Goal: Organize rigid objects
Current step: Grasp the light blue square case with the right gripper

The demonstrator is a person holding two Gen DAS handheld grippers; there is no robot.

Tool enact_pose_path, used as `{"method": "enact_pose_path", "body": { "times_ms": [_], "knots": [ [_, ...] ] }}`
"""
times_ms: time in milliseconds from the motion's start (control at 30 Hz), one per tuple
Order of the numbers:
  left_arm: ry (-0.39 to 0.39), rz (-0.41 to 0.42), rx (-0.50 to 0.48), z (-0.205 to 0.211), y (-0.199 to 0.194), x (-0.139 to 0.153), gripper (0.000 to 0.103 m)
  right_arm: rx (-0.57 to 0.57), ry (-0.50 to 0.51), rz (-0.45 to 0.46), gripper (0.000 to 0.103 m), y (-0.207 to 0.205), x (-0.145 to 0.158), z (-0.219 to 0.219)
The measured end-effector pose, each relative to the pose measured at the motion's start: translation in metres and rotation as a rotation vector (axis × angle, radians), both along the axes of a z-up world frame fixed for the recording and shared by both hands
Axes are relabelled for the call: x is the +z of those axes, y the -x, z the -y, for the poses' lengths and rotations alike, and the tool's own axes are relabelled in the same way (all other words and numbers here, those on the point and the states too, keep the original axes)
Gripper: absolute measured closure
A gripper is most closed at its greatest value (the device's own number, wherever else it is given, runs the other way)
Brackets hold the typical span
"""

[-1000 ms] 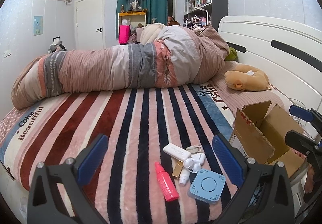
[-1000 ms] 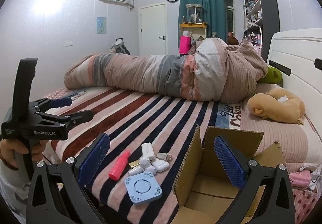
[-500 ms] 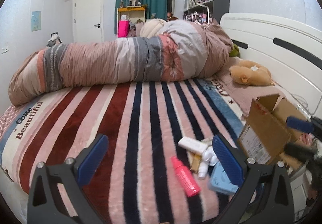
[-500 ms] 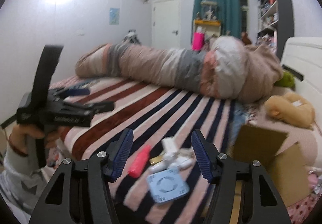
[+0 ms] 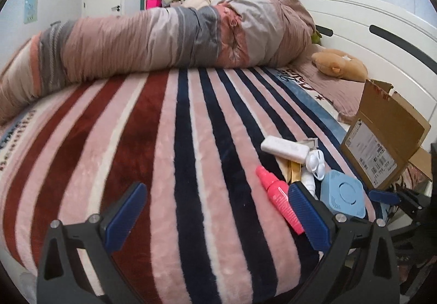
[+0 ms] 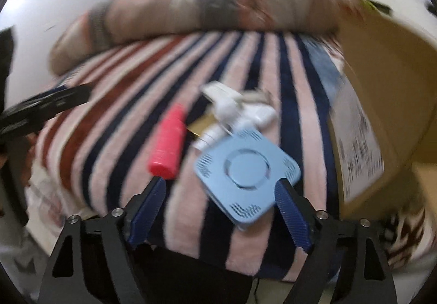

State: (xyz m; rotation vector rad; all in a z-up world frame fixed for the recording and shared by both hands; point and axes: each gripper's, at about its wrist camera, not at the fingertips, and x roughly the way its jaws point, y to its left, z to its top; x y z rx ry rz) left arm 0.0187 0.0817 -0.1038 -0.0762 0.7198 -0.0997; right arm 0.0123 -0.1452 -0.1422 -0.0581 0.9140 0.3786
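One square pale-blue device

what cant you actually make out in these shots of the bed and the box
- Cardboard box inside: left wrist view, hidden by its own flap.
- Box label text: right wrist view, motion blur.
- Gold item: left wrist view, mostly under the white case.
- Left gripper: right wrist view, blurred, cut off at edge.

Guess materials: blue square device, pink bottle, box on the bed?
Blue square device: looks like hard molded plastic, matte; crisp vent slots and a raised ring. Pink bottle: probably plastic, smooth with a slight sheen; uniform colour, contents not visible. Box: corrugated cardboard, raw brown with a printed paper label and bent flaps.
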Motion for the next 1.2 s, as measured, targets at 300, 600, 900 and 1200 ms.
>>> {"method": "enact_pose_path", "body": {
  "times_ms": [300,600,900,1200],
  "knots": [
    [0.008,0.015,-0.008,-0.006,-0.004,-0.012,0.001,-0.076,-0.016,-0.069,0.007,-0.022,-0.015,-0.007],
    [-0.021,0.042,-0.003,-0.012,-0.003,-0.012,0.001,-0.198,0.084,-0.097,0.012,-0.069,-0.034,-0.024],
    [0.105,0.010,-0.213,0.000,-0.010,-0.001,0.001,-0.108,0.089,-0.023,0.025,-0.045,-0.020,-0.011],
    [0.407,-0.077,-0.515,0.030,-0.042,0.034,0.005,0.206,-0.038,0.227,0.025,-0.012,0.052,-0.049]
  ]
}}
